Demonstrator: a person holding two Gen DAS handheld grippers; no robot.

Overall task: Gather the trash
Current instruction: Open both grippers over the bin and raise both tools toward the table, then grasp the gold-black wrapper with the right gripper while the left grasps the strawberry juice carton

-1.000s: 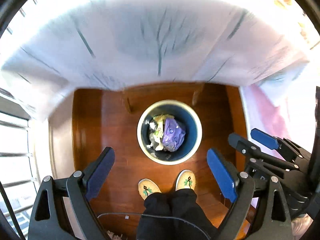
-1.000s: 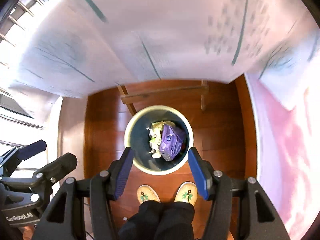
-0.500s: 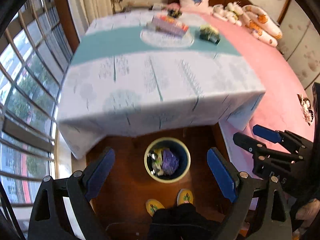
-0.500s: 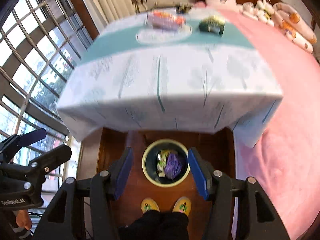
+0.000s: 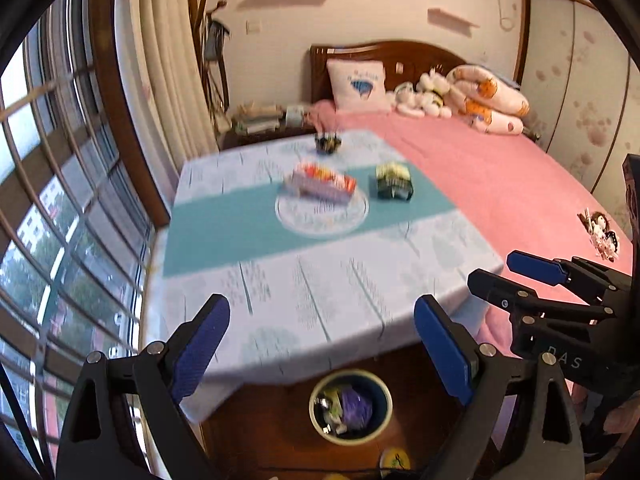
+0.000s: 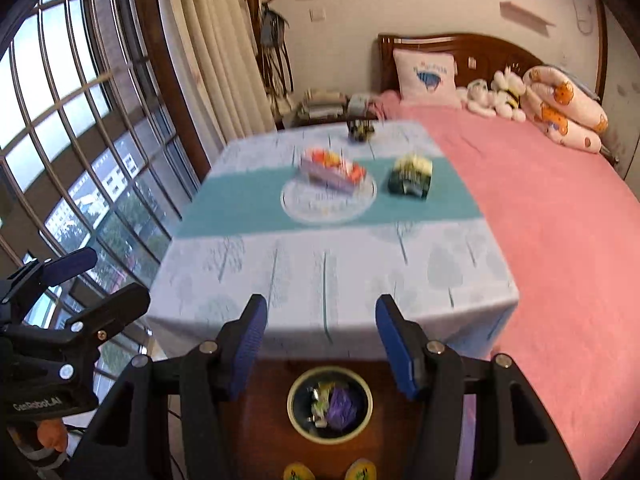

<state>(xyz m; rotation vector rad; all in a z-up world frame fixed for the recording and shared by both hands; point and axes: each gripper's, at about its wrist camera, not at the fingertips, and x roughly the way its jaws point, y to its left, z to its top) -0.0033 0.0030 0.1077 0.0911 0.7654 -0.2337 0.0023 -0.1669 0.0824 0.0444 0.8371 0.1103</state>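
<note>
While both claws hang tilted down over the near edge of the cloth-covered square tabletop, three blurred wrappers lie on it: a pink-and-orange packet on one round clear glass plate, a small dark packet behind, a green-yellow packet to the right. On the floor below, one round blue-lined bin holds crumpled purple and pale trash. The left claw gapes wide and empty; the right claw stands apart, empty.
</note>
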